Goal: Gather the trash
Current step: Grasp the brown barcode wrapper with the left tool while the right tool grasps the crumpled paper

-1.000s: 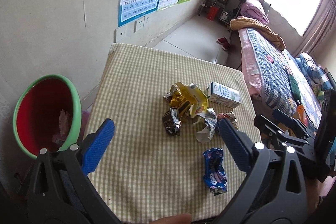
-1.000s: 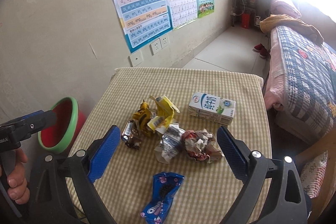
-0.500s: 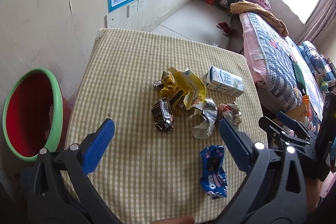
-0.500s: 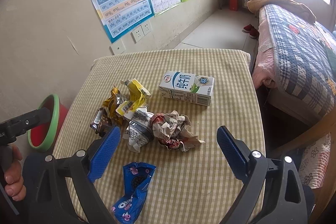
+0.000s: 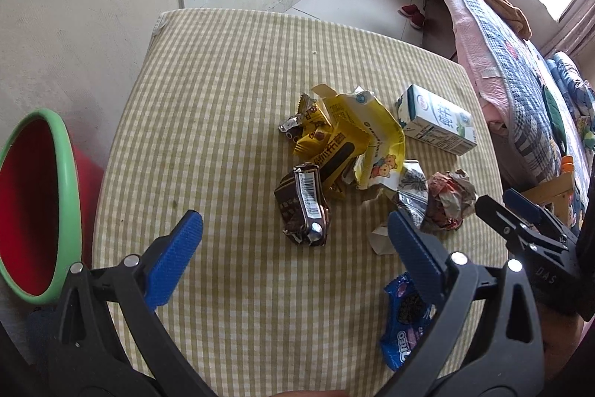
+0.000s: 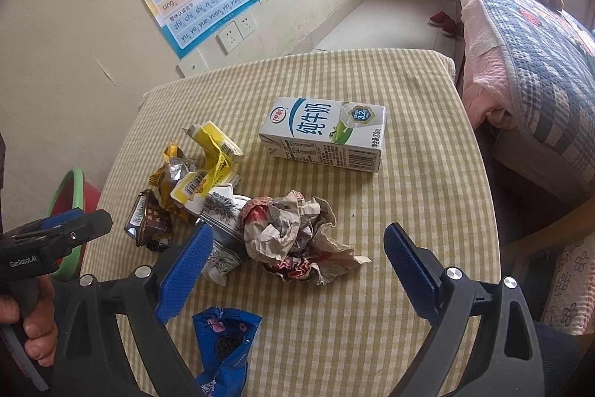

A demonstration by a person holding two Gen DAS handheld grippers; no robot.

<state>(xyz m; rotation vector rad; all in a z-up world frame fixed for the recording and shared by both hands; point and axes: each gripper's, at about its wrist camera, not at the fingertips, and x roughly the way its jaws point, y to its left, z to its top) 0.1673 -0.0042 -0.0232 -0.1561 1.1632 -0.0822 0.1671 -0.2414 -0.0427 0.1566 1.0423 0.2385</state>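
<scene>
Here, left gripper (image 5: 293, 229) gaping wide above brown wrapper (image 5: 303, 207), right gripper (image 6: 299, 248) hanging wide over crumpled paper (image 6: 297, 237), milk carton (image 6: 327, 133) lying beyond.

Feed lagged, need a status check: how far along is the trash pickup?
Barely started. Both grippers, left and right, are open and empty. Milk carton, crumpled paper, blue cookie wrapper and yellow wrappers all lie on the table; the red bin waits beside it.

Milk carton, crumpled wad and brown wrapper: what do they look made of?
Milk carton: printed coated paperboard, judging by its crisp edges and slight sheen. Crumpled wad: matte printed paper, probably, with sharp creases. Brown wrapper: glossy foil-lined plastic film, likely; silver shows at its torn ends.
</scene>
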